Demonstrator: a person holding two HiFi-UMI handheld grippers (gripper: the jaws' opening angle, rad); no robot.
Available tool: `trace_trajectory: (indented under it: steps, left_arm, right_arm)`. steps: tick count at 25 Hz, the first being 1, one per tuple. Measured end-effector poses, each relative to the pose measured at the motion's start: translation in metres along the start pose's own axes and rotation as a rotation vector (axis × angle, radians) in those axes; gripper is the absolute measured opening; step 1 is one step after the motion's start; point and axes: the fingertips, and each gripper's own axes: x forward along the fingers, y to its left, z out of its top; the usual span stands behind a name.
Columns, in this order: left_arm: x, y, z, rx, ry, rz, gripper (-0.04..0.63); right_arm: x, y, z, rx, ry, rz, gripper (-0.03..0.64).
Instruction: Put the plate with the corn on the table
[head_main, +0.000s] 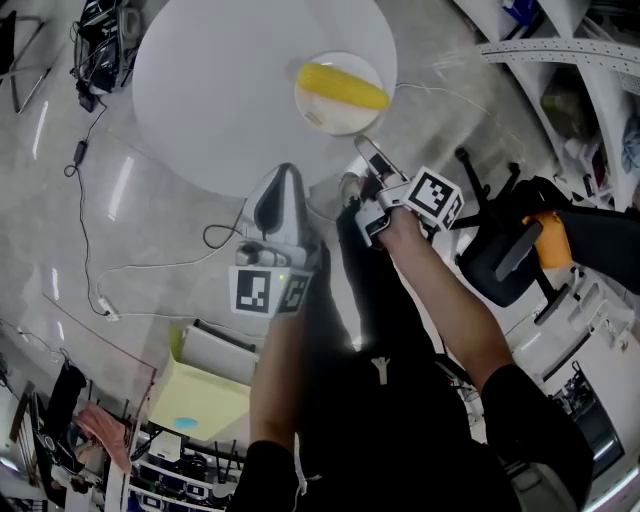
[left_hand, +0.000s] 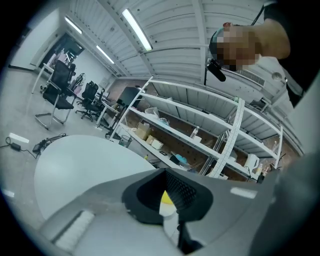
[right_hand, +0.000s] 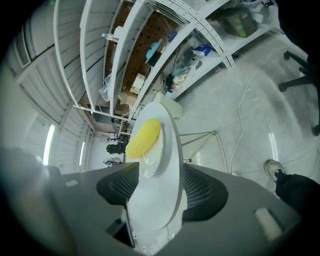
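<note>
A white plate (head_main: 322, 112) with a yellow corn cob (head_main: 343, 86) on it rests on the round white table (head_main: 220, 90), near the table's right edge. My right gripper (head_main: 367, 150) is just below the plate's near rim, open, its jaws apart and touching nothing. In the right gripper view the corn (right_hand: 144, 137) and plate (right_hand: 159, 159) lie ahead on the table (right_hand: 157, 215), beyond the right gripper (right_hand: 155, 192). My left gripper (head_main: 288, 172) hangs over the table's near edge, shut and empty. In its own view the left gripper (left_hand: 172, 207) half hides the corn (left_hand: 166, 198).
A black office chair (head_main: 505, 250) stands to the right of the person. Cables (head_main: 150, 265) trail over the floor at left. White shelving (head_main: 560, 60) runs along the top right, also seen as stocked shelves (left_hand: 200, 140). A yellow bin (head_main: 205, 400) sits near the person's legs.
</note>
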Motion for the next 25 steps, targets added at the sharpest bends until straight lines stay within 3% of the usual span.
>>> trace_trajectory:
  steps: [7, 11, 15, 25]
  left_arm:
    - [-0.01, -0.016, 0.01, 0.009, -0.008, -0.011, 0.003]
    - [-0.015, -0.024, 0.018, 0.009, -0.004, -0.021, 0.003]
    - [-0.021, -0.033, 0.027, 0.014, -0.003, -0.035, 0.003]
    - [-0.036, -0.063, 0.051, 0.017, 0.006, -0.062, 0.003]
  right_arm:
    - [-0.016, 0.018, 0.001, -0.034, -0.015, 0.058, 0.234]
    - [-0.03, 0.02, -0.003, -0.026, -0.026, 0.017, 0.187]
    - [-0.035, 0.034, -0.006, -0.046, -0.034, 0.058, 0.139]
    - [-0.061, 0.061, -0.016, -0.076, -0.034, 0.047, 0.036]
